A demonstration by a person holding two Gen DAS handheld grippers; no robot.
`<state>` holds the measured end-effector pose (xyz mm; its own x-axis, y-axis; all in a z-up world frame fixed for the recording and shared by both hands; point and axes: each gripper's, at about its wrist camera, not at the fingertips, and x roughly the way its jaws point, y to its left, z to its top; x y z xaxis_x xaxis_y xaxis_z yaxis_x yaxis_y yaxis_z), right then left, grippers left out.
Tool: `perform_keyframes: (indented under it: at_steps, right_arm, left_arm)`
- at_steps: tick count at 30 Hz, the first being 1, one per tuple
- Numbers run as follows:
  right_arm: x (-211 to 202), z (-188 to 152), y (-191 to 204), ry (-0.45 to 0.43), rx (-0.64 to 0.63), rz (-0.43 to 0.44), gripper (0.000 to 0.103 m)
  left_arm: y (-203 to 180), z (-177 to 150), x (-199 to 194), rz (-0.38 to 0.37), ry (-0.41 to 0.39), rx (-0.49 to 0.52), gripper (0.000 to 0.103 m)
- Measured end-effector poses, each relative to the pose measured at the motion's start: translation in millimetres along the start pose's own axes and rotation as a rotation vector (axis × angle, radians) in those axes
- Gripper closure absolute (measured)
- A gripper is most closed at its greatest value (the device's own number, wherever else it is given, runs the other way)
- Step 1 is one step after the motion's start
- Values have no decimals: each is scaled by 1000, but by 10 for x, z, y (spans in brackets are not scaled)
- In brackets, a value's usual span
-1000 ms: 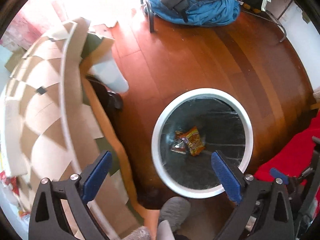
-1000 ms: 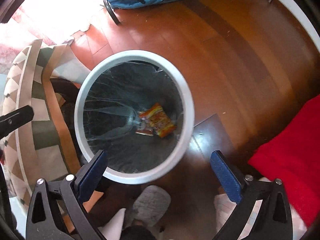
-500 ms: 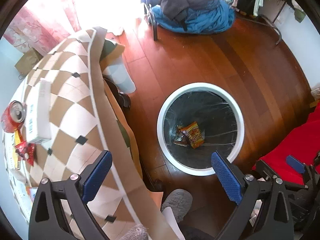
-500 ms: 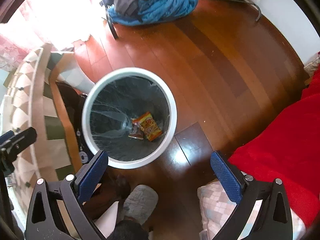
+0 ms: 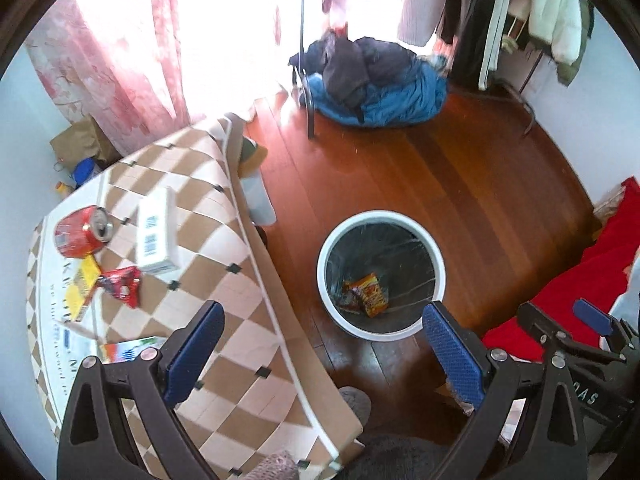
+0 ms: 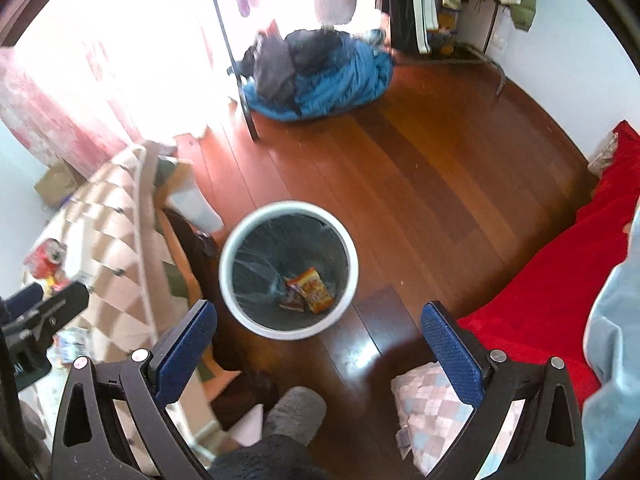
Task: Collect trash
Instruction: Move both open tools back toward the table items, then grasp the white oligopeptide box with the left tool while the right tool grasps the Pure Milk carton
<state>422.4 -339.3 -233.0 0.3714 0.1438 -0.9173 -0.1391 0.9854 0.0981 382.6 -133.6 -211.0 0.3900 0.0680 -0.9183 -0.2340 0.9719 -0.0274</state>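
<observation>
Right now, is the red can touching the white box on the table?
Apart. The left wrist view shows a strip of checkered tablecloth between the red can and the white box.

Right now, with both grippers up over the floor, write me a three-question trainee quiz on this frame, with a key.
1. True or false: the white-rimmed bin is empty.
2. Which lies on the checked table? A) a blue jacket B) a red soda can C) a slipper
3. Fill in: the left gripper and right gripper are both ____ and hold nothing.

Key
1. False: an orange snack wrapper and another wrapper lie at the bottom.
2. B: the red soda can lies on its side beside a white box.
3. open
</observation>
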Motion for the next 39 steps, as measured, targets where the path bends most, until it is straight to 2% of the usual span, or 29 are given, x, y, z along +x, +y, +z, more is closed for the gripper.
perform_keyframes:
  at_steps: [4,7,11,13,15,18,20,24,29,30,31,32,35,37,39]
  right_arm:
    - [-462,2,170,-68,19,44,0]
    - [-747,-36,374,-97,23,103,0]
    - [-884,-171,891,-74,-46,189,0]
    - [-788,-283,1240,-30,-124,234,0]
    - [-620,-409,1658,22,-233,243,0]
    - [-235,-633,2360,111,-437,247,0]
    - [66,-796,2799,166,-582,226,0]
    - [662,-1031,3524,236,-847,139,0]
    - [1085,-1242,4099,300,-1070,90,1]
    - [1138,-1274,4165,313,-1084,98,8]
    - [1184,-1292,4201,327,-1082,103,23]
    - [1214,-1286,4227,341,-1071,107,26]
    - [1254,-1174,4144,372,-926,125,28]
    - [1266,-1041,3955,387,-772,114,29]
    - [1259,-924,3763,366,-630,90,29]
  left_arm:
    - [192,-63,-397,-11,-55,-25,2]
    - [420,-143,-698,11,-93,-47,2]
    - [929,-345,-999,64,-133,-124,2]
    - [1248,-487,-1029,105,-127,-172,2]
    - [1616,-673,-989,159,-102,-226,2]
    - [2179,-978,-771,232,-22,-316,2]
    - [2550,-1193,-577,277,36,-387,2]
    - [3032,-1554,-178,337,135,-484,2]
    - [3417,-1797,142,343,211,-562,2]
    - [3462,-1778,171,331,214,-575,2]
    - [3509,-1755,199,320,214,-587,2]
    - [3548,-1711,229,310,212,-597,2]
    - [3674,-1545,291,254,198,-640,2]
    - [3779,-1426,346,217,192,-682,2]
    - [3915,-1322,453,164,196,-749,2]
